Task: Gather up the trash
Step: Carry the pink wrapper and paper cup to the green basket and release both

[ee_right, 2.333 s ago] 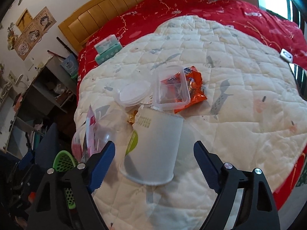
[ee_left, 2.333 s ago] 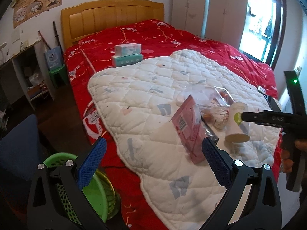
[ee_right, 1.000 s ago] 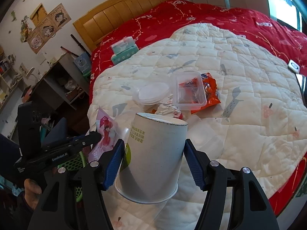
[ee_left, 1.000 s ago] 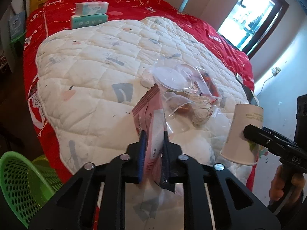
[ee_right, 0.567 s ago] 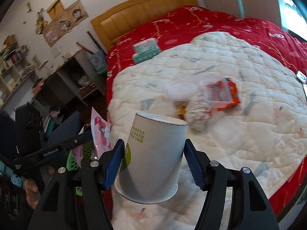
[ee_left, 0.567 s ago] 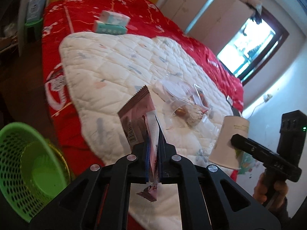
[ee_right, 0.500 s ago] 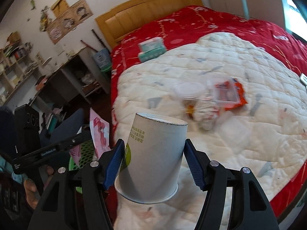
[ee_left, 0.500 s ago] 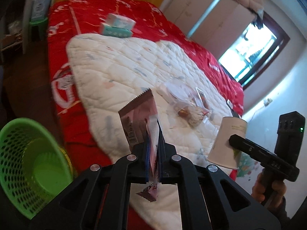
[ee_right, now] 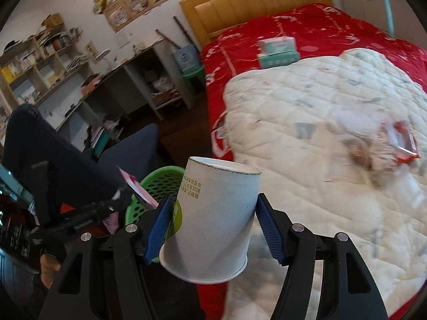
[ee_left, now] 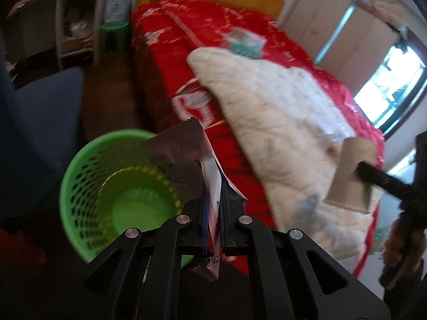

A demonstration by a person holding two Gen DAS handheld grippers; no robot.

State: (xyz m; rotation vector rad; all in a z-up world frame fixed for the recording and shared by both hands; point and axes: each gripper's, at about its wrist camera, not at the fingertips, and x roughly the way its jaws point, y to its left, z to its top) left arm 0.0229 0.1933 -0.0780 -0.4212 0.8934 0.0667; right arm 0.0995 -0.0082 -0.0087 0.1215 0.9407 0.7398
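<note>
A: Both views have swung off the bed (ee_left: 232, 61) toward the floor since a second ago. Back then the quilt (ee_left: 288, 122) filled the left wrist frame; now it sits in the right half, blurred, and the green basket (ee_left: 80, 176) has come from the lower left corner to fill the lower left quarter.

B: And in the right wrist view?

A: Same swing. Shelves and a dark blue chair (ee_right: 128, 146) fill the left half, the quilt lies to the right, and the basket peeks out just behind the cup (ee_right: 213, 218) at lower centre.

B: What about the grippers?

A: Left gripper (ee_left: 213, 213) is clamped tight on the pink wrapper (ee_left: 184, 149), which sticks up at frame centre, its top overlapping the basket's rim in the picture. Right gripper (ee_right: 213, 224) grips the paper cup, upside down, blue pads pressed on both sides. In the left view that cup hangs at the right edge, over the quilt's lower corner.

B: So for the task?

A: I'd judge both pieces are on their way to the basket, the wrapper nearly there, the cup further off. Neither has been dropped yet.

B: Anything left behind?

A: Clear tubs and an orange packet (ee_right: 403, 144) lie on the quilt at the right edge, too blurred to count. Two tissue boxes (ee_right: 277, 53) sit higher up on the red cover.
</note>
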